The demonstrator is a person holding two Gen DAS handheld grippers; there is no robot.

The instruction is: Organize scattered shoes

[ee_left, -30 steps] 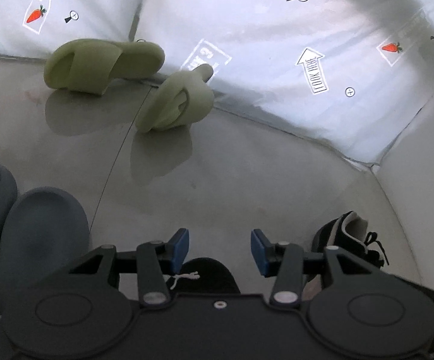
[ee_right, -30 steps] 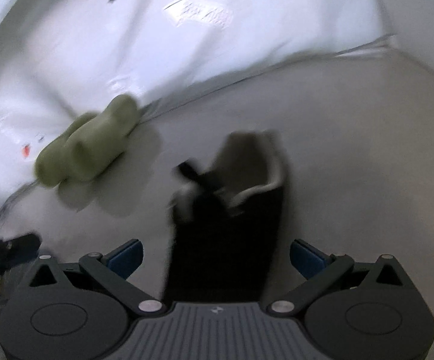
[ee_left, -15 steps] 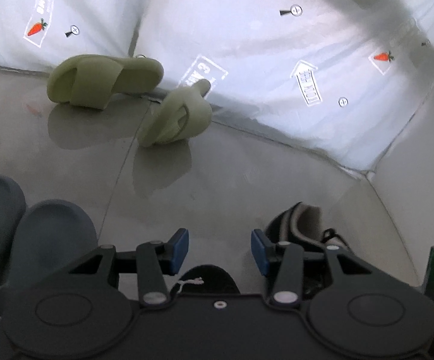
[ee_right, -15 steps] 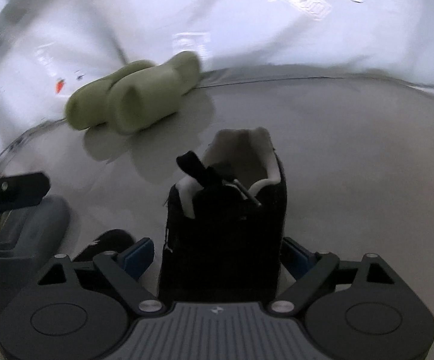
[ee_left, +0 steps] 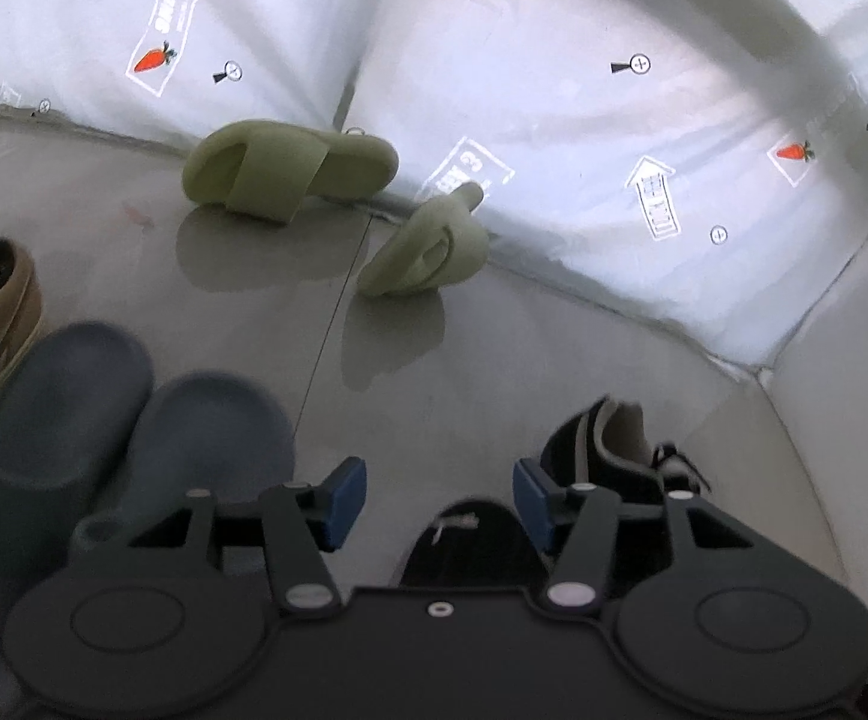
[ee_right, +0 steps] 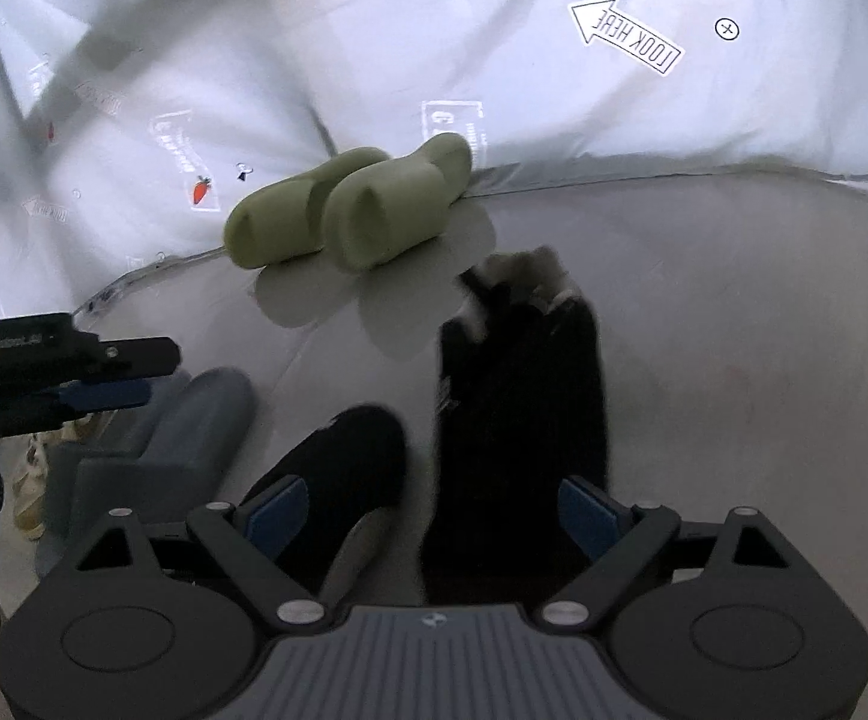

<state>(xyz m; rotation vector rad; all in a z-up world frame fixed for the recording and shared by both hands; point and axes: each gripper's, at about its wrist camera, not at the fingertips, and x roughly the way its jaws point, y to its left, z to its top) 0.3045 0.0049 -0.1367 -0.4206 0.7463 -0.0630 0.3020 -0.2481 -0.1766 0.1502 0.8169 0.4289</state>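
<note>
1. The right gripper [ee_right: 428, 510] is spread wide around a black high-top sneaker with a pale lining [ee_right: 520, 384], not clamping it.
2. The left gripper [ee_left: 439, 486] hovers half open and empty above the second black sneaker [ee_left: 469, 546].
3. Two olive foam slides [ee_left: 290, 171] lie scattered at the grey floor's far edge [ee_left: 553, 360].
4. Risk: closing off-centre could tip the tall sneaker onto its mate.

The white backdrop sheet [ee_right: 733, 108] carries an arrow sign [ee_right: 625, 36] reading "LOOK HERE".
</note>
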